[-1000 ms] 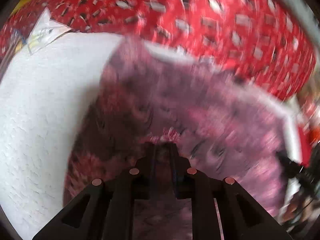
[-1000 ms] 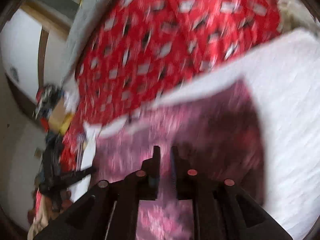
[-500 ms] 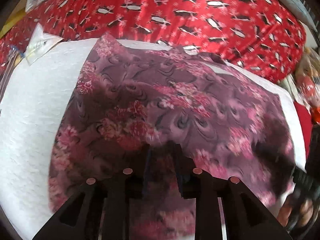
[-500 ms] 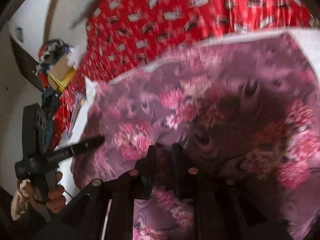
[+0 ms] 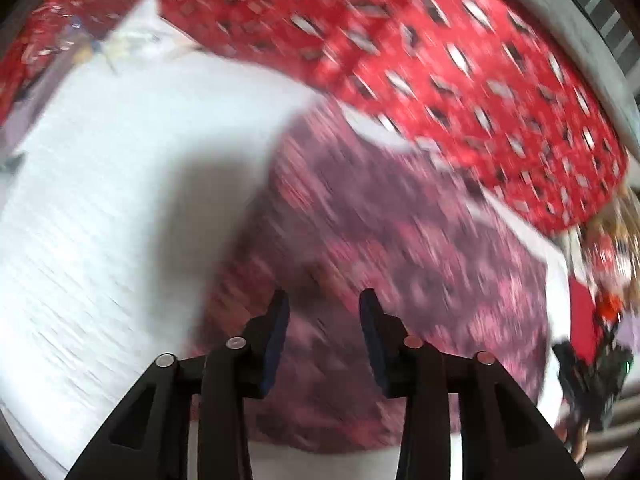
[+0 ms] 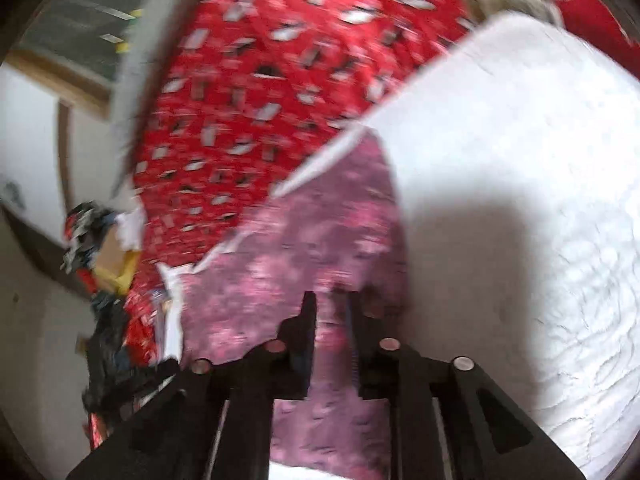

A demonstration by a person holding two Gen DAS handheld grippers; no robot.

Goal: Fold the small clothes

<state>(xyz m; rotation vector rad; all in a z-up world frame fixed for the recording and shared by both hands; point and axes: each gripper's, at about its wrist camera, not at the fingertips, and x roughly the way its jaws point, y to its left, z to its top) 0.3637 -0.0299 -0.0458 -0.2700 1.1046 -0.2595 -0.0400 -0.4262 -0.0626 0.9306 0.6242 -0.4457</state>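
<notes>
A purple and pink floral cloth point(image 5: 400, 248) lies spread on a white quilted mat point(image 5: 100, 200). The left wrist view is blurred by motion. My left gripper point(image 5: 324, 300) is open above the near edge of the cloth, with nothing between its fingers. In the right wrist view the same cloth point(image 6: 304, 240) lies on the white mat point(image 6: 520, 160). My right gripper point(image 6: 330, 304) stands over the cloth's near part with a narrow gap between its fingers, and cloth shows in that gap.
A red patterned bedspread point(image 5: 440, 60) lies beyond the mat, also in the right wrist view point(image 6: 260, 100). A paper sheet point(image 5: 140, 36) sits at the mat's far left corner. Cluttered items point(image 6: 96, 248) stand at the bed's left side. A grey wall edge point(image 5: 580, 40) runs behind.
The left gripper has opened and let go of the cloth. The cloth, lifted and spread half a second ago, now lies lower on the mat. Both cameras are moving fast.
</notes>
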